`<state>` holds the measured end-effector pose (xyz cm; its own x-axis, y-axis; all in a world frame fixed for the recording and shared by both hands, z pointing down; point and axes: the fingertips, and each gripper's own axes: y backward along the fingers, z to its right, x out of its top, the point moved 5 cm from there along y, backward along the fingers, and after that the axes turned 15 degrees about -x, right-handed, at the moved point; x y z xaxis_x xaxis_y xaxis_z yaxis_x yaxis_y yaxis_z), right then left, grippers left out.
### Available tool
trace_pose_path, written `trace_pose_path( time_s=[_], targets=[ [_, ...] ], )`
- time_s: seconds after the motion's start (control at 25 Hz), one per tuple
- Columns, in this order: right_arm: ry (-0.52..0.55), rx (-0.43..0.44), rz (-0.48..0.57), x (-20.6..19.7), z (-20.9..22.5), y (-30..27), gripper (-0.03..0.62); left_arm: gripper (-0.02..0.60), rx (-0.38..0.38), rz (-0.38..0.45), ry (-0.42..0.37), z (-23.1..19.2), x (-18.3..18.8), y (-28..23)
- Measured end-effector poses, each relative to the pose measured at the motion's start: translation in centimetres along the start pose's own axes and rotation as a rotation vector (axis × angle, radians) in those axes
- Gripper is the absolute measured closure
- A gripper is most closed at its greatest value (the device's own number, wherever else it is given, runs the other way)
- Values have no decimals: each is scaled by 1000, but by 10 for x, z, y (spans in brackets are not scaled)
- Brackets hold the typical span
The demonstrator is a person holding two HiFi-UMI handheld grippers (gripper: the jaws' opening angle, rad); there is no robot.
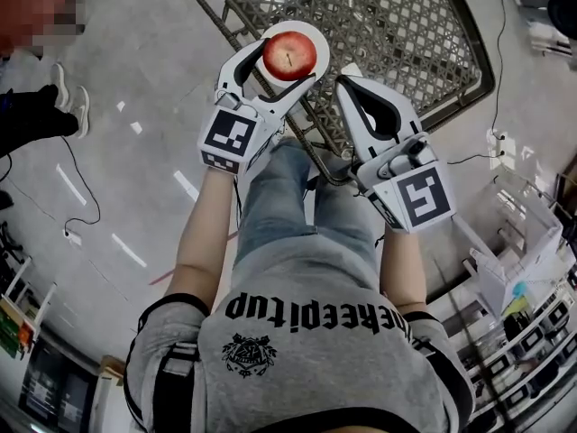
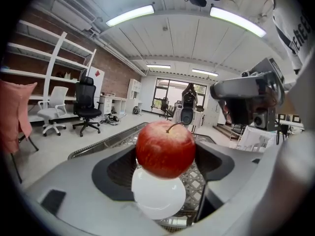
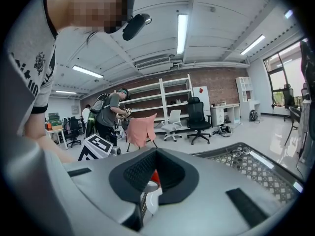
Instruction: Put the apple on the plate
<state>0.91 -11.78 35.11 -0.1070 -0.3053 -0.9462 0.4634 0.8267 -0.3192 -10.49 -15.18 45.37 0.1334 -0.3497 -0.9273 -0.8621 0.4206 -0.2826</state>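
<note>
Apple [image 1: 288, 57] clamped in the left gripper's [image 2: 165, 154] jaws, seemingly just above the white plate [image 1: 311, 32] near the wire table's [image 1: 397, 34] edge, ready for lowering. Right gripper [image 1: 353, 84] closed, empty, aside.

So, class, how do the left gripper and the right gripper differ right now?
The left gripper's jaws stand apart around the apple; the right gripper's are together, empty. The left gripper is over the plate; the right gripper is beside it. Both are white with a marker cube.
</note>
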Motion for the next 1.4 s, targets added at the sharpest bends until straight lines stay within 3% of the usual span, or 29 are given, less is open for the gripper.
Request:
trace_pose_path(
  time_s=[0.36,1.4],
  targets=[
    [1,7,-23,-8,2,-10,589,181,-5,-36,-3,-13,-25,-14],
    [34,14,-77,-24,9,-9,589,181,19,-112,91,-28,-82,-39]
  ],
)
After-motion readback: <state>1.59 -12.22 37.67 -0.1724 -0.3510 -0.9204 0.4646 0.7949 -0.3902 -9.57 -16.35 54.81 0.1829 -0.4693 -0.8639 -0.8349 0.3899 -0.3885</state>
